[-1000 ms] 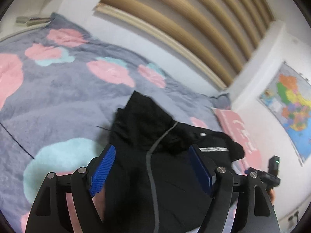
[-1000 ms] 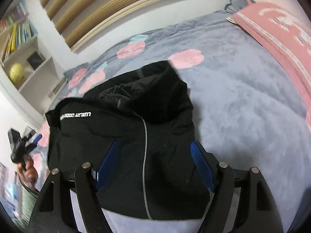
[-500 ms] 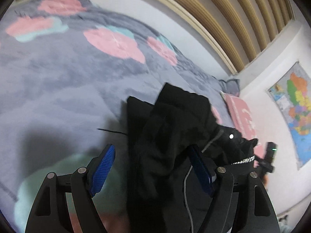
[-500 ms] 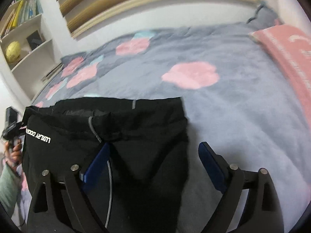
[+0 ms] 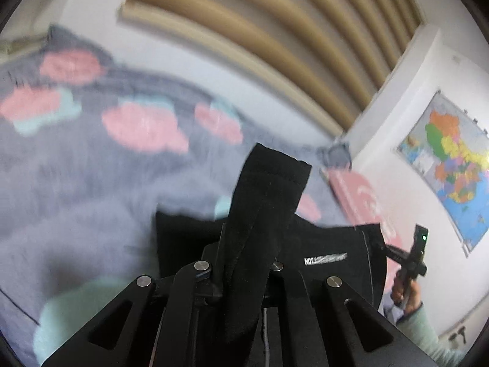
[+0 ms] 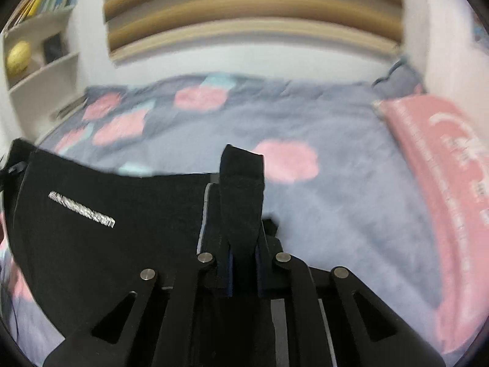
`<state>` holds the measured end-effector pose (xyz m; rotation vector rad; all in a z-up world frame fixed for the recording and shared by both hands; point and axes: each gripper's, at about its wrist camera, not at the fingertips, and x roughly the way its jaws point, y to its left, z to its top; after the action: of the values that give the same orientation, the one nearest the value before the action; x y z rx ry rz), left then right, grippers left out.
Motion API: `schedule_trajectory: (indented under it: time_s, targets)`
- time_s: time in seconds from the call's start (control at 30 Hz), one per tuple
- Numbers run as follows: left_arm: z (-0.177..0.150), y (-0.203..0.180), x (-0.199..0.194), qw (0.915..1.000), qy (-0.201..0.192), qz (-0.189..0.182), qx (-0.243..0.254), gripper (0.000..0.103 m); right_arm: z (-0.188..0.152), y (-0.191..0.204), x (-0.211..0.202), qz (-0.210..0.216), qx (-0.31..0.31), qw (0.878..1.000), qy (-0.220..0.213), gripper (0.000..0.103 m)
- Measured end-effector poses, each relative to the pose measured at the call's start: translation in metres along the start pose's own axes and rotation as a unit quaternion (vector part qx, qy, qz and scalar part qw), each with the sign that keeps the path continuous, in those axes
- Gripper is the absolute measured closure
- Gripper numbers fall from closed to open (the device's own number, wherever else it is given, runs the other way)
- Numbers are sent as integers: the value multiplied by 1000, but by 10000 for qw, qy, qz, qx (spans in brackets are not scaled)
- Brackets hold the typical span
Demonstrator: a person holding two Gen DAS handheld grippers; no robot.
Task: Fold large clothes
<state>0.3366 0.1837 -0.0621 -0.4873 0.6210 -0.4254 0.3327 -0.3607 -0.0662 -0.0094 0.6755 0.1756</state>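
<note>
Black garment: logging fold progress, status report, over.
Left hand-held gripper and right hand-held gripper both shut on black garment. Garment stretched between them over bedspread. Nothing in the way.

black linkage gripper (image 5: 247,263), round silver screws, blue pads; second gripper (image 6: 243,263) alike; pale green sleeve (image 5: 428,330).

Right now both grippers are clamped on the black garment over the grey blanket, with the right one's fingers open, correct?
Not quite: the right gripper is shut on the black garment too, as the right wrist view shows. The left gripper is clamped on it as well, above the grey blanket.
</note>
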Motion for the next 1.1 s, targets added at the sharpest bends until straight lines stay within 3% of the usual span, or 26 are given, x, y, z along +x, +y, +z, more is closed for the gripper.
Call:
schedule_trajectory:
  time_s: [0.1,0.2,0.3,0.43,0.5,0.57,0.73,0.9,1.0,1.07,1.1]
  targets:
    - [26,-23,-1,9983,-446,368,95,95,35,7,-8,-508,130,9983,-262,92]
    - [45,-24,21,9953,-521,820,-25,95,63,8,10,-817,328,9958,-253,92]
    - [48,-7,62,9897,-201,1410,-149,95,69,7,56,-1110,388,9930,127,92]
    - [23,49,135,9722,747,2099,-724,95,37,5,150,-1319,453,9838,1123,92]
    - [-1,81,164,9634,1245,2040,-1216,94,13,-3,181,-1111,602,9798,1547,87]
    - [-16,101,175,9616,1354,1755,-1617,90,-5,-9,205,-976,705,9763,1799,84]
    - [-11,103,178,9626,1423,1707,-1552,85,-10,-18,211,-951,879,9765,1724,74]
    - [-13,91,141,9711,1187,1339,-1578,68,-8,-32,186,-400,1323,9764,1661,64]
    - [-5,53,96,9825,839,1315,-1015,56,-5,-32,142,-104,1466,9791,1404,45]
    - [0,26,66,9875,556,1305,-688,36,-1,-23,101,107,1412,9841,1071,44]
    - [2,6,49,9908,348,1204,-520,34,1,-17,90,194,1360,9855,993,44]
